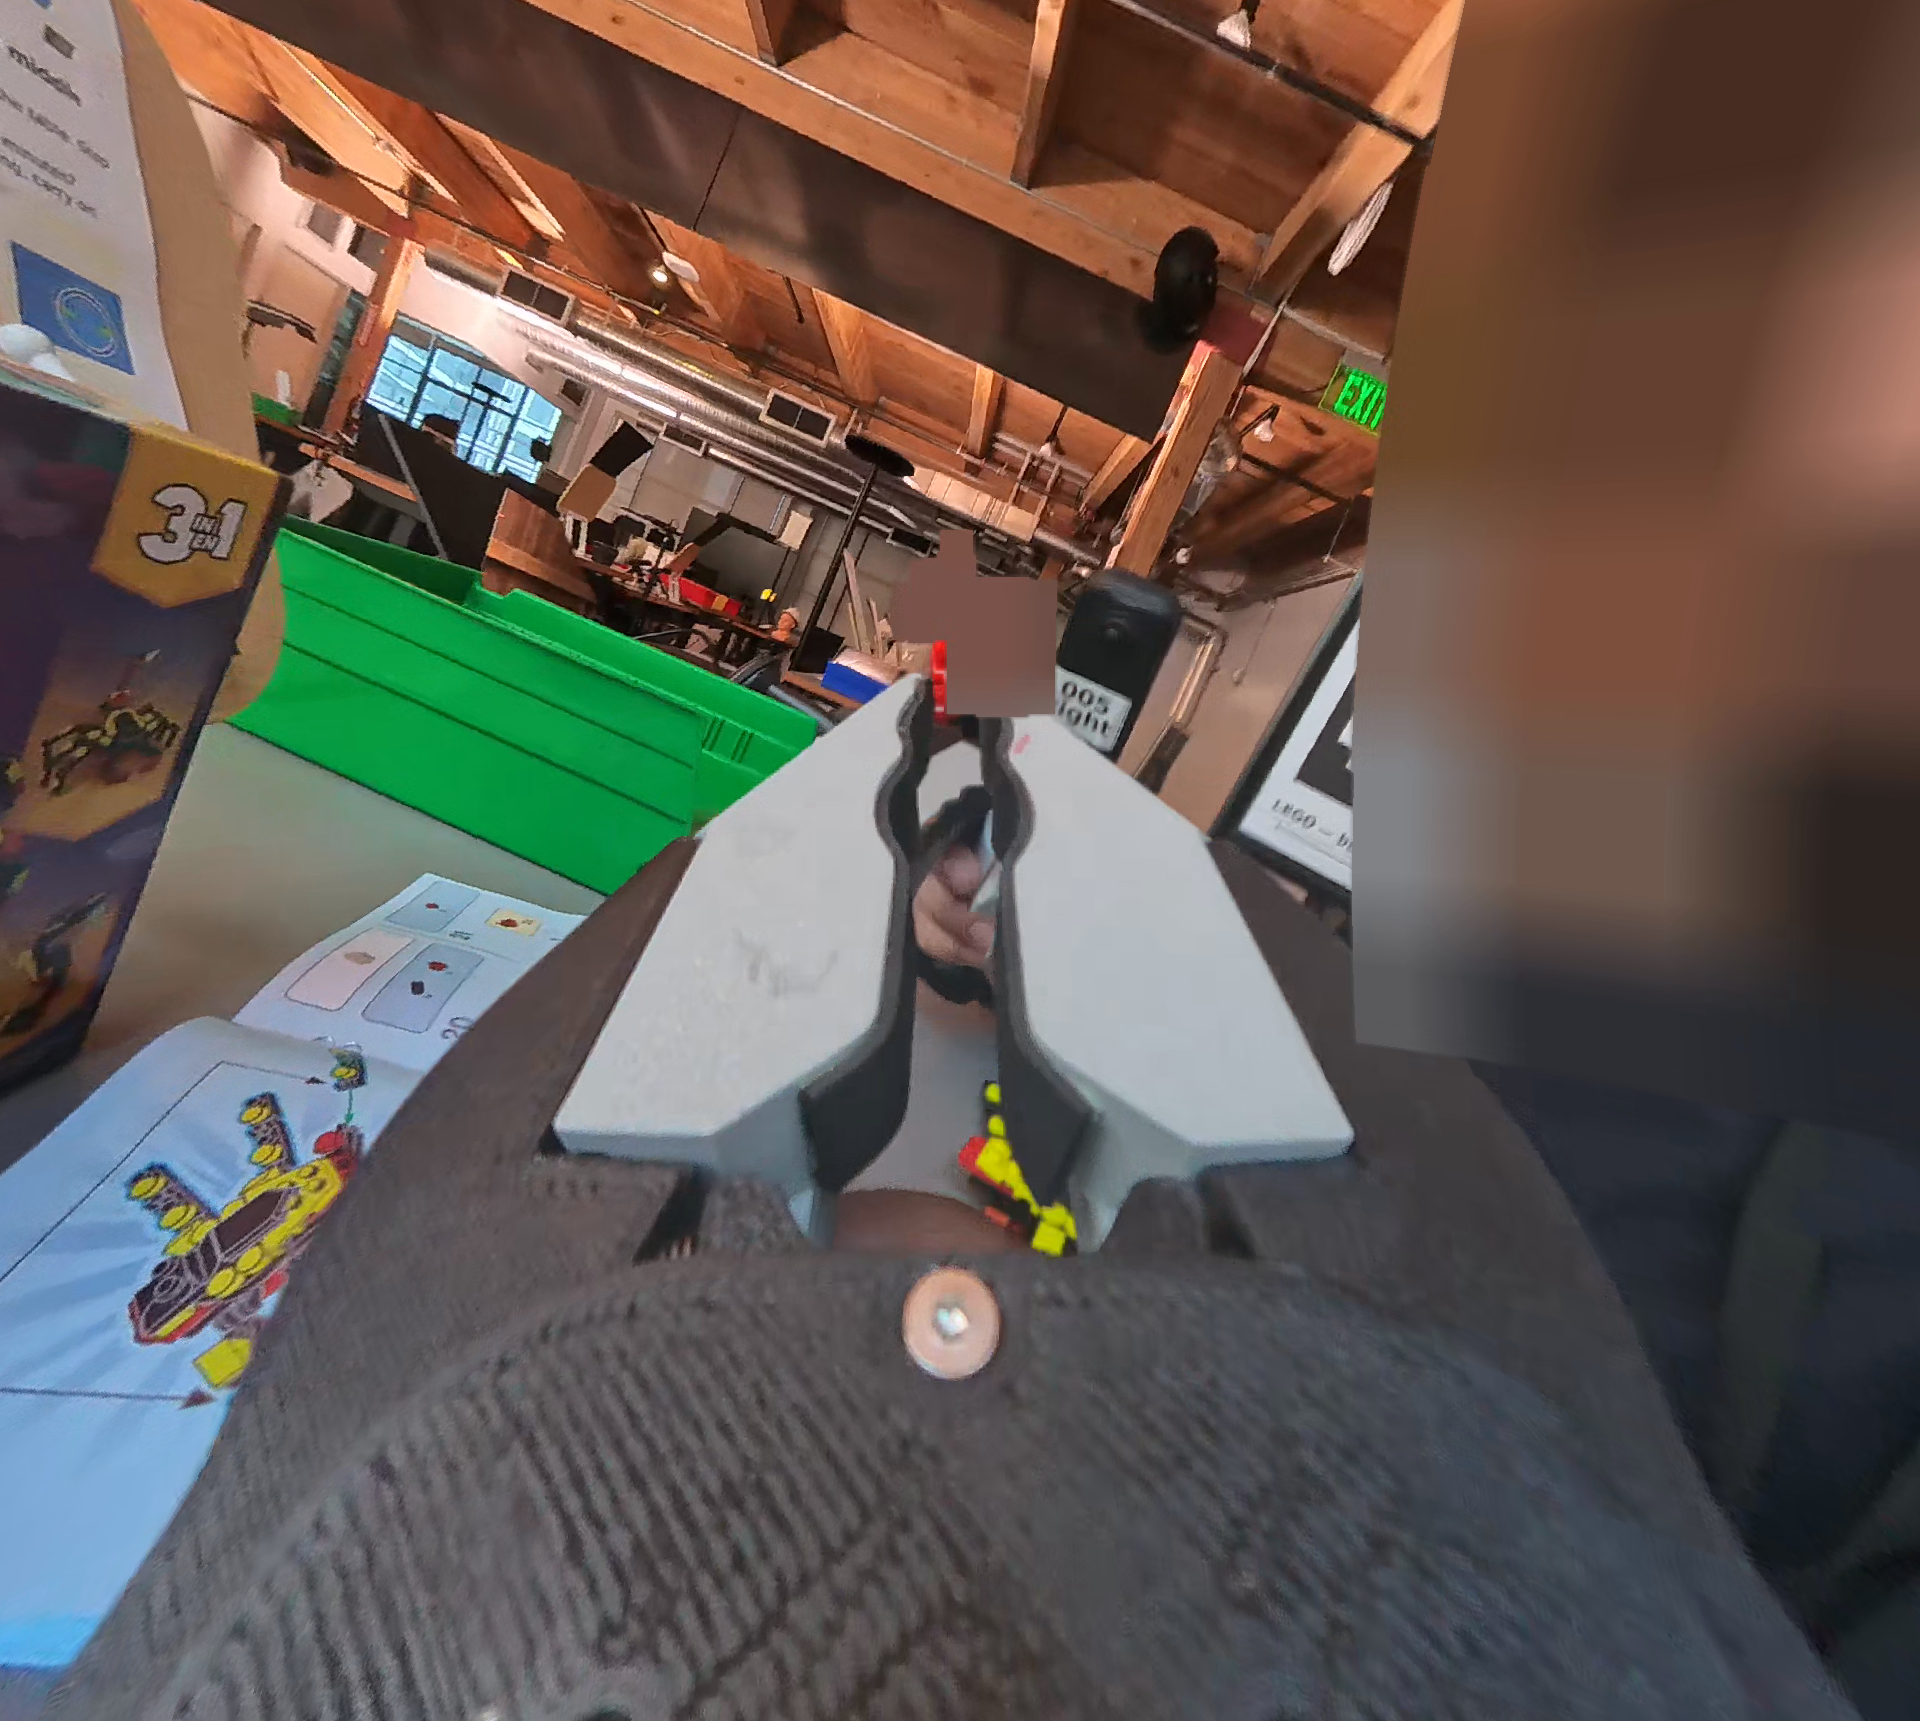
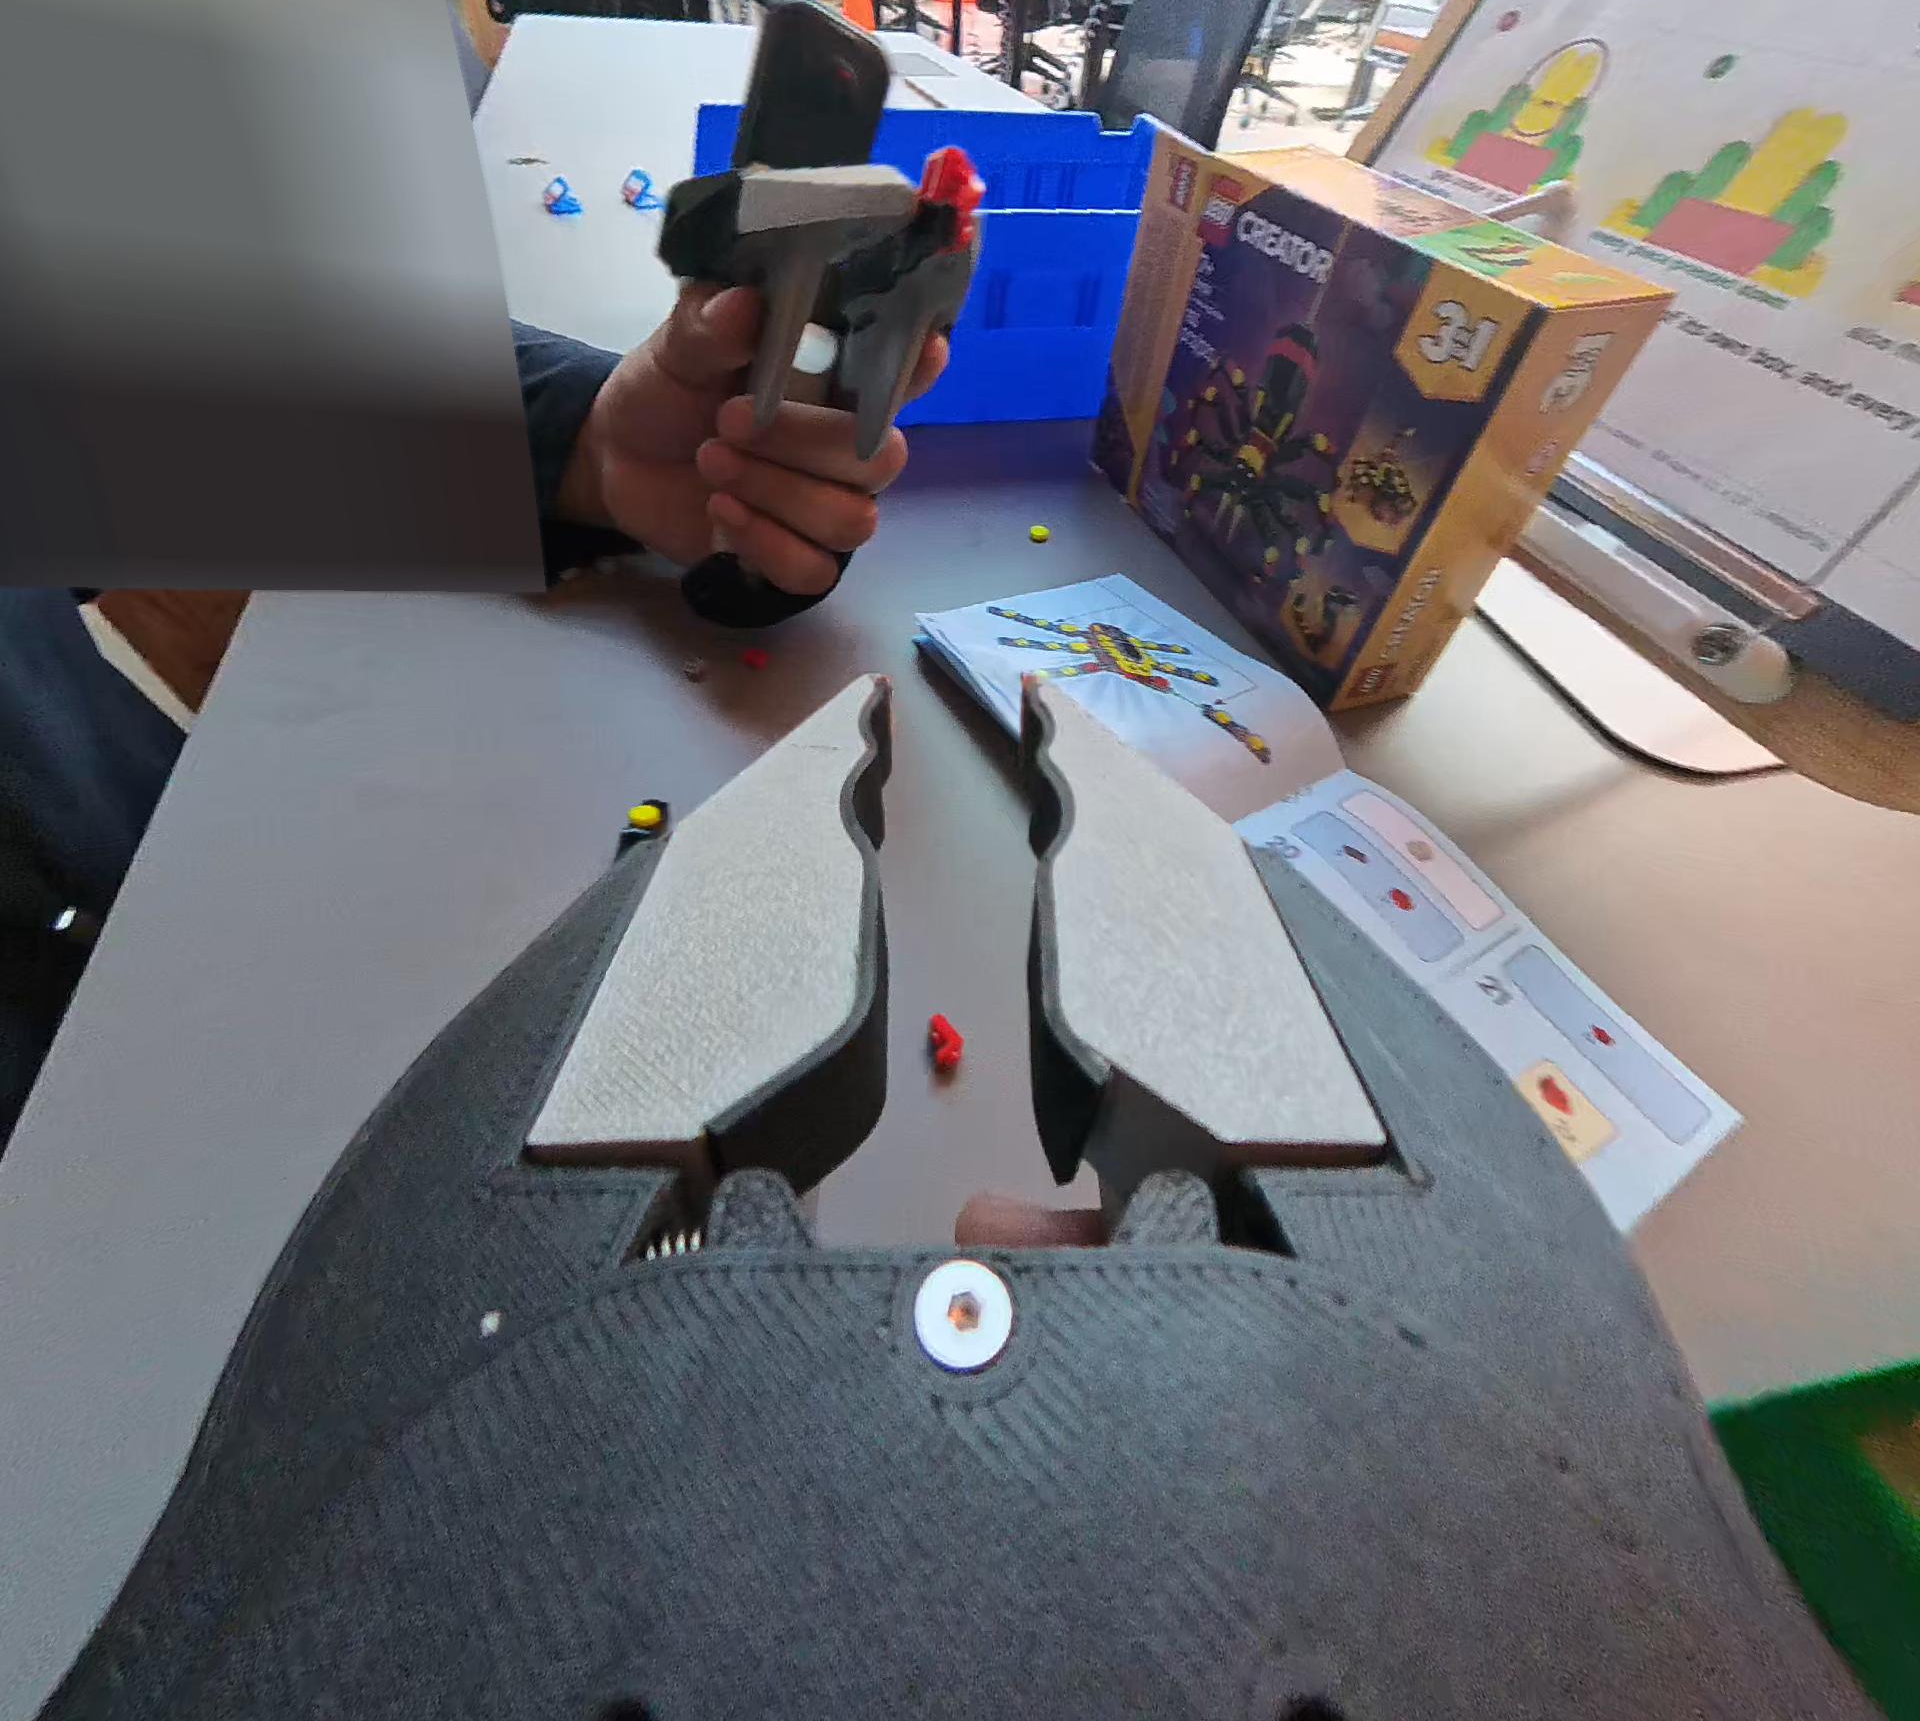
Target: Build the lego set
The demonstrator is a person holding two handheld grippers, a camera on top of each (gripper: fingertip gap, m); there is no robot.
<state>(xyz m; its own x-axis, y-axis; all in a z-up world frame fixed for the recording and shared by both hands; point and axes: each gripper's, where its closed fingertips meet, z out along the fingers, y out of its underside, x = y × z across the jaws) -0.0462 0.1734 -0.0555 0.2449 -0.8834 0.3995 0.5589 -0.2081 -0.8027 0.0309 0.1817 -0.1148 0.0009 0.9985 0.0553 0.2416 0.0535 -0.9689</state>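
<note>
My left gripper is tilted up off the table and shut on a small red lego piece at its fingertips. The right wrist view shows it held in a hand, with the red piece sticking out of its tips. A yellow, black and red lego assembly shows through the gap at the base of its fingers. My right gripper is open and empty, low over the dark table. A loose red piece lies on the table between its fingers.
The open instruction booklet and the lego box lie to the right. A blue bin stands behind, a green bin to the side. Loose yellow, red and blue pieces lie around. About 10 cm separates my left fingertips from my right.
</note>
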